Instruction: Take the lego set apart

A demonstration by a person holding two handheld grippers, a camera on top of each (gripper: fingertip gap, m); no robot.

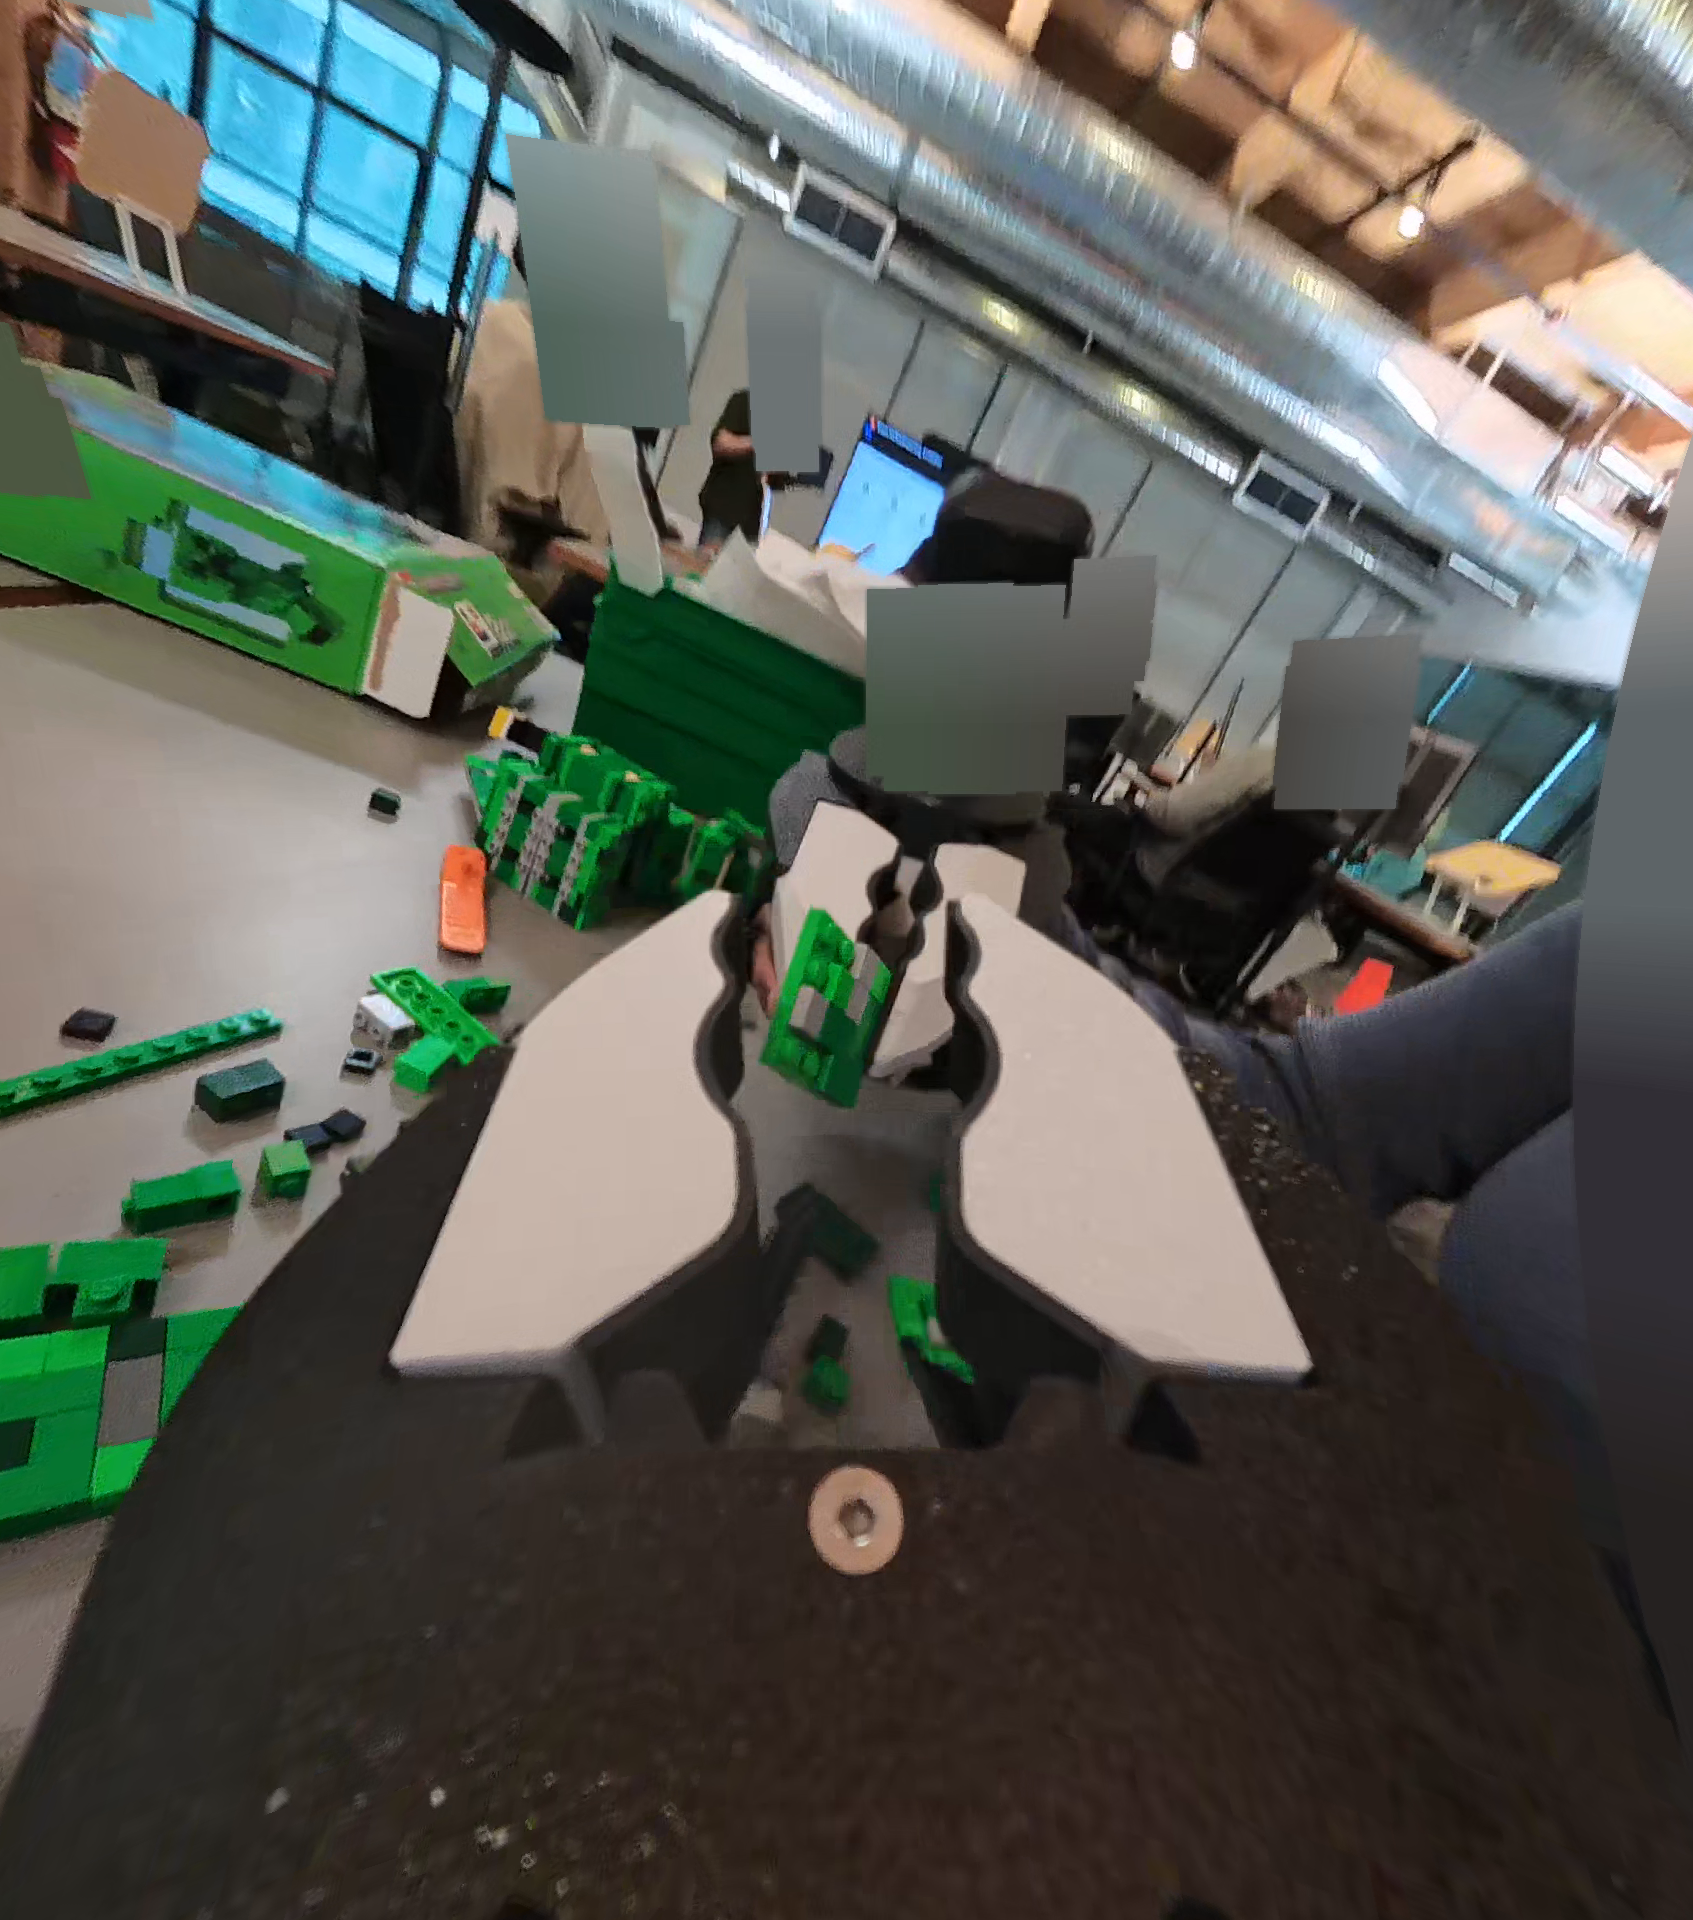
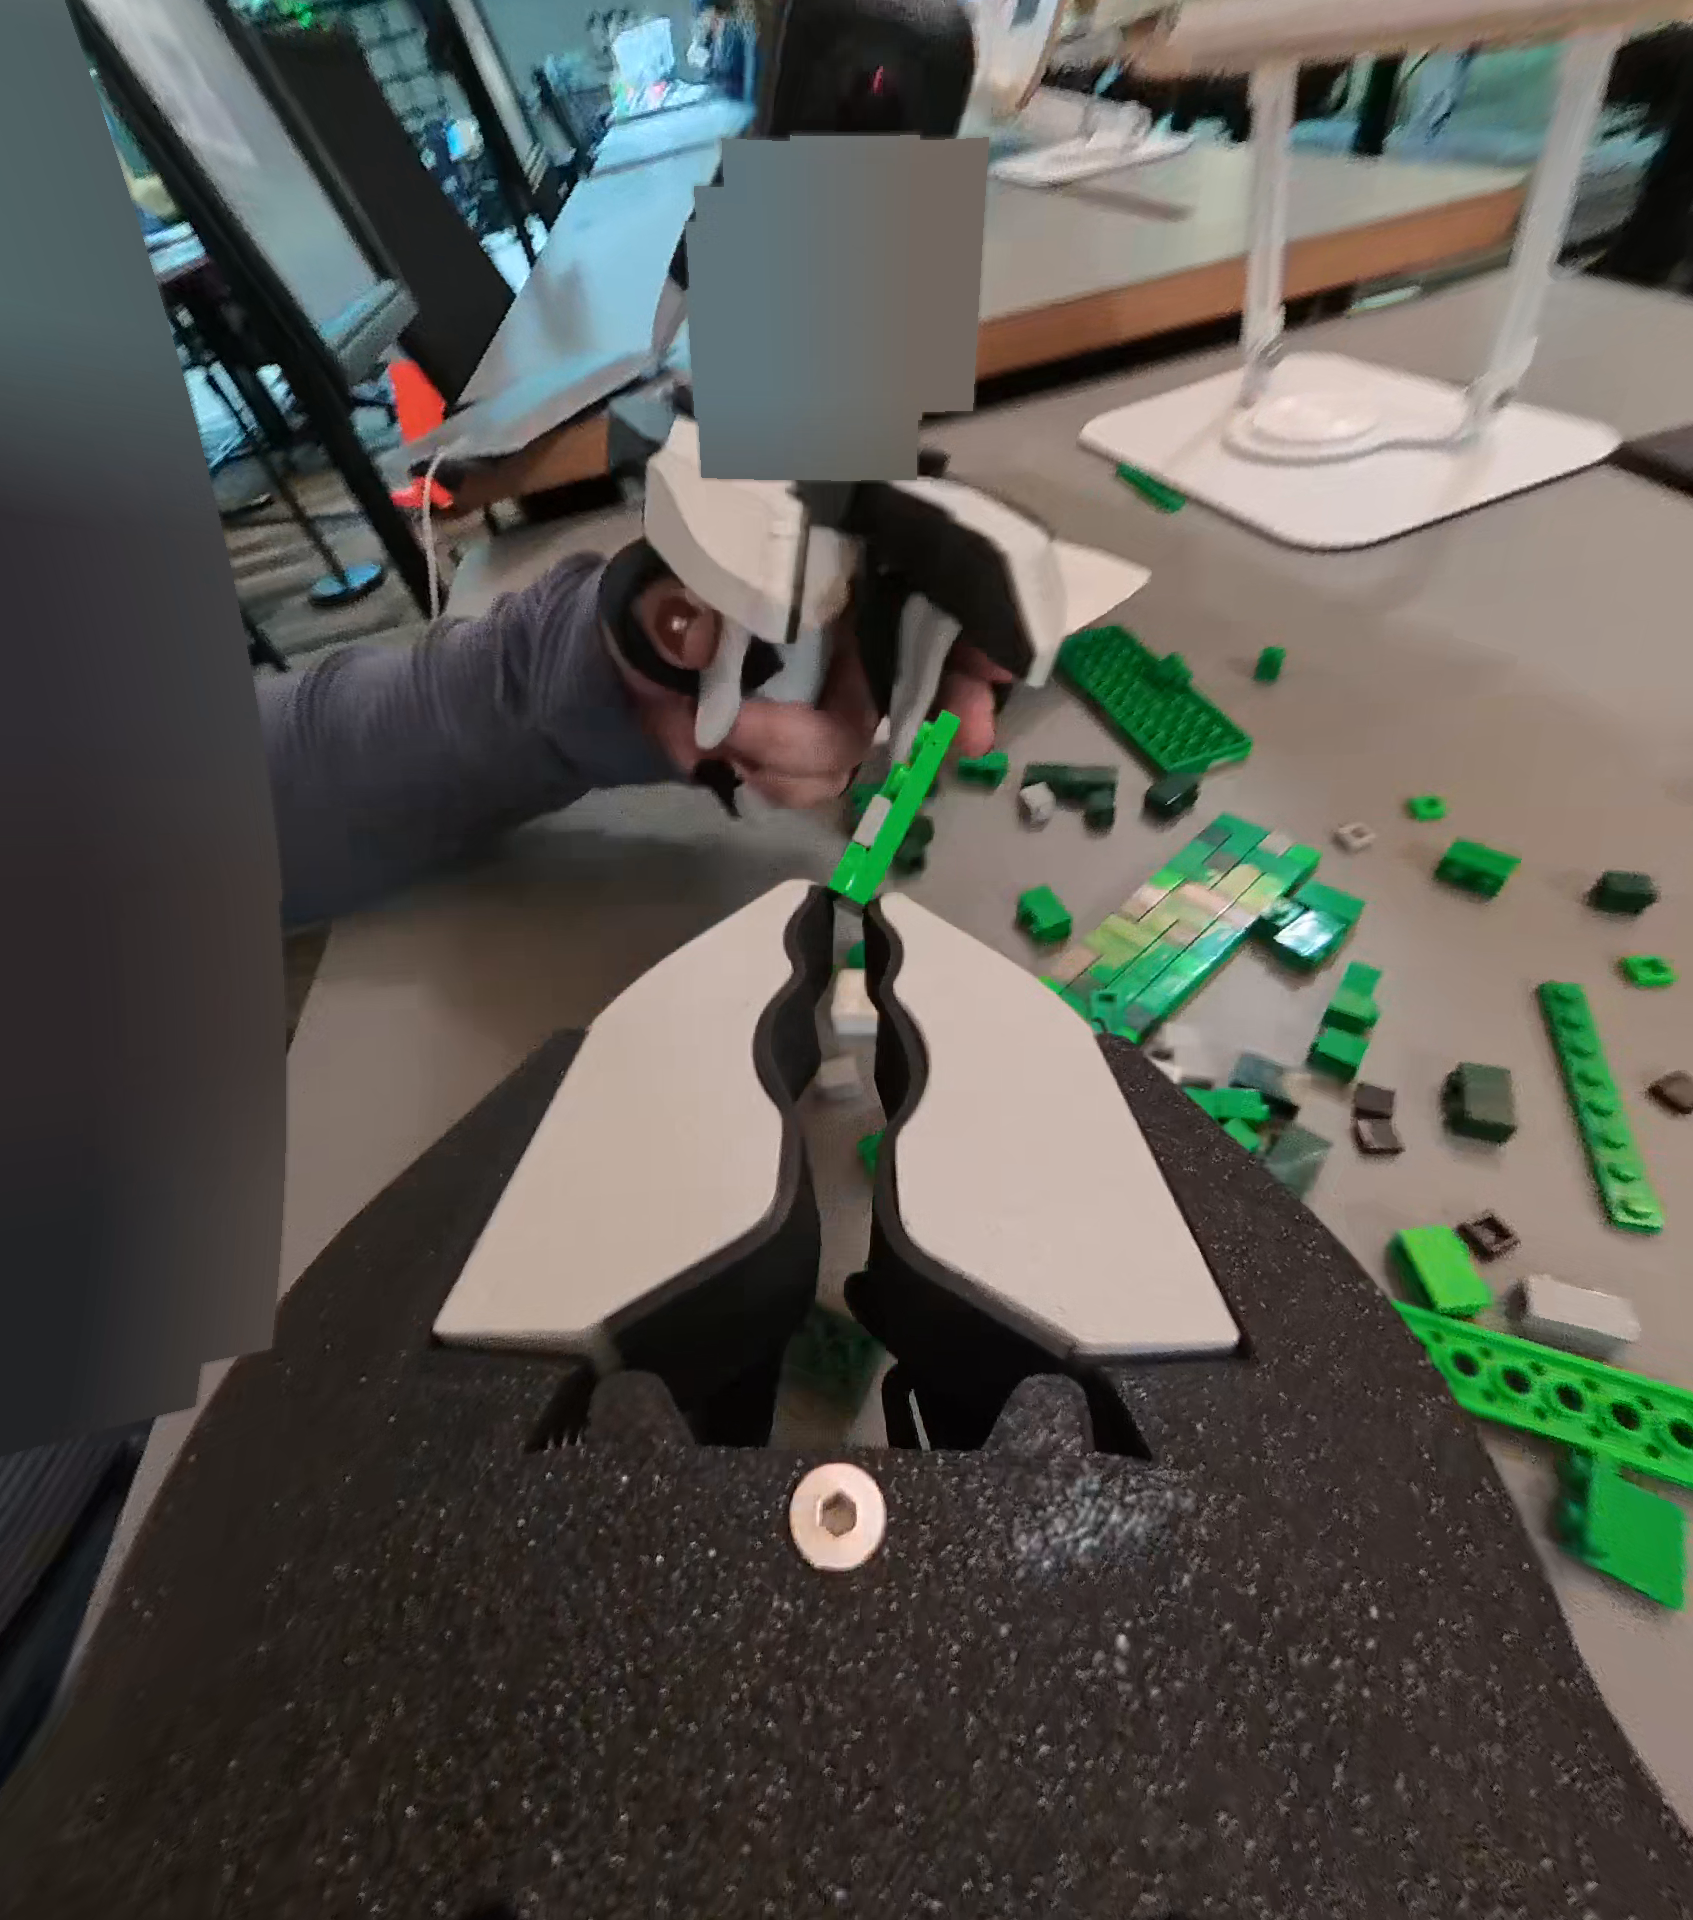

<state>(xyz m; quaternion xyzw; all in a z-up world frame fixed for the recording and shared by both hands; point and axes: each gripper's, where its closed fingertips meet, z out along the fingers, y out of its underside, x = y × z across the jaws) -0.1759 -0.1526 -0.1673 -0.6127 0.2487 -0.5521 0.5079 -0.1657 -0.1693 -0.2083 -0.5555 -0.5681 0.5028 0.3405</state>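
Observation:
A small green and grey lego piece (image 2: 896, 810) is pinched at its lower end by my right gripper (image 2: 848, 906), which holds it above the grey table (image 2: 530, 997). In the left wrist view the same piece (image 1: 821, 1013) hangs between the spread fingers of my left gripper (image 1: 847, 920), which is open and does not clamp it. The right gripper (image 1: 909, 904) faces it from beyond. The left gripper (image 2: 821, 707) also shows in the right wrist view, held by a hand. A larger green build (image 1: 593, 831) stands farther back on the table.
Loose green, dark and grey bricks lie scattered on the table. A flat green mosaic panel (image 1: 11, 1434) (image 2: 1195, 914), a long green plate (image 1: 125, 1060) (image 2: 1600, 1101), an orange brick separator (image 1: 463, 899), a green box (image 1: 250, 561) and a white stand base (image 2: 1341, 447) are around. There is about 5 cm between the tips of the two grippers. Left tips and right tips are each some 20 cm from the larger green build (image 1: 593, 831).

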